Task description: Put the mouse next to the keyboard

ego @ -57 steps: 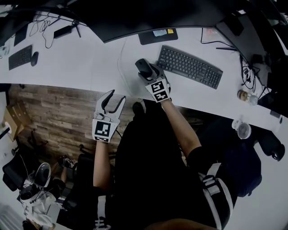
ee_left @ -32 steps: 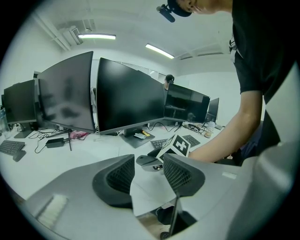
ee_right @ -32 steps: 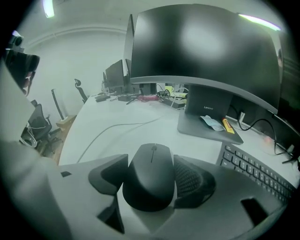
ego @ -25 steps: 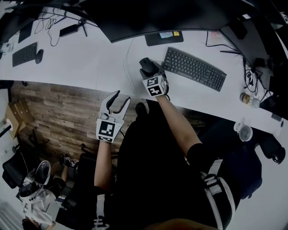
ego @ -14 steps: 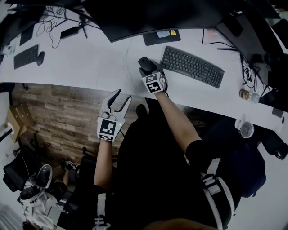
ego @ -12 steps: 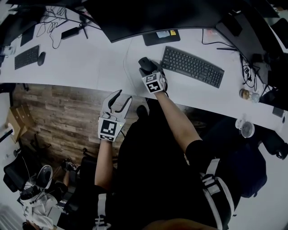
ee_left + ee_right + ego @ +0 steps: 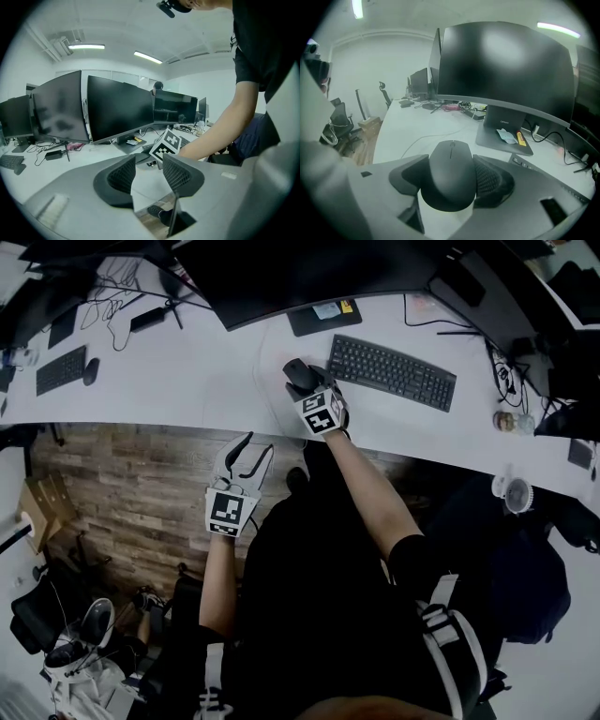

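Mouse (image 7: 296, 371) still in right hand-held gripper (image 7: 307, 387), just left of keyboard (image 7: 392, 371)

**Black rounded plastic mouse** (image 7: 451, 173): uniform matt black. **Black flat keyboard** (image 7: 391, 371): black keys and frame, against the plain white desk top (image 7: 187, 381). **Left gripper** (image 7: 247, 448) and **right gripper** (image 7: 302, 381): pale grey shells, black cross-hatched pads (image 7: 123, 176), each with a marker cube (image 7: 225, 512) of black-and-white squares. **Black glossy monitor** (image 7: 506, 70): its dark grey stand base (image 7: 489, 138) bears one pale blue label (image 7: 505, 135) and one yellow label (image 7: 521, 138). **Wood-plank floor** (image 7: 122, 484): mixed brown grain. **Person's clothing** (image 7: 319, 596): black with white stripes.
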